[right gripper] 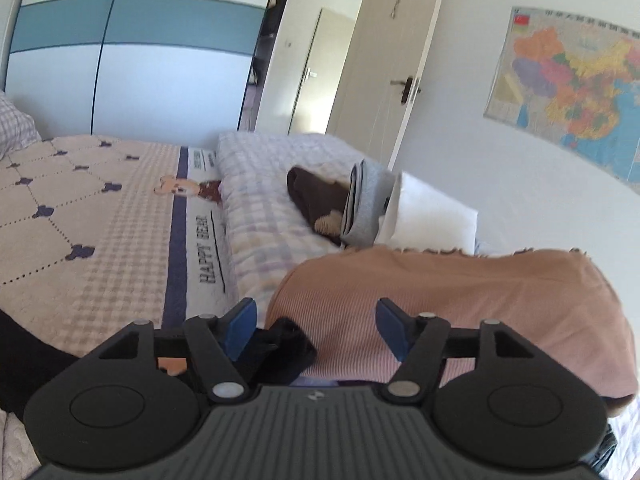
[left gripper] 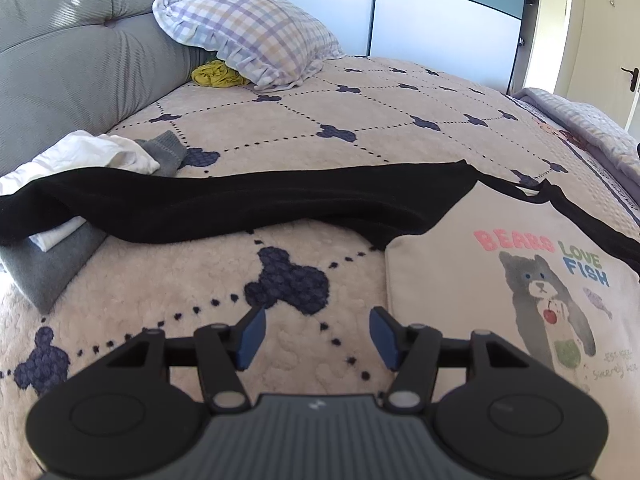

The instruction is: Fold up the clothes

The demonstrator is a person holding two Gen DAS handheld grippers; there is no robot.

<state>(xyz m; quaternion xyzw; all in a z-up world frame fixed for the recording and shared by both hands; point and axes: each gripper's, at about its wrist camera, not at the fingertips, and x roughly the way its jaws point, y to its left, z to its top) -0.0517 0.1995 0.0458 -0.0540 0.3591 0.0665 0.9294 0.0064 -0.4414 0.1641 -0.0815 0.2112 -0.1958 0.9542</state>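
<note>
A cream shirt [left gripper: 500, 280] with black sleeves and a bear print reading "BEARS LOVE FISH" lies flat on the bedspread [left gripper: 340, 120]. Its black sleeve [left gripper: 240, 200] stretches left across the bed. My left gripper [left gripper: 318, 336] hovers open over bare bedspread just left of the shirt's edge, with nothing between its blue pads. In the right wrist view my right gripper [right gripper: 316, 328] stands open above a pink-brown ribbed garment [right gripper: 440, 300]. A bunched bit of black cloth [right gripper: 286, 344] sits by its left pad, not pinched.
A plaid pillow [left gripper: 248, 36] and a yellow cloth [left gripper: 216, 74] lean on the grey headboard [left gripper: 80, 60]. White and grey clothes [left gripper: 92, 152] pile at the left. A checked quilt [right gripper: 272, 200] carries brown cloth [right gripper: 316, 196], a folded grey item [right gripper: 366, 204] and a white pillow [right gripper: 428, 216].
</note>
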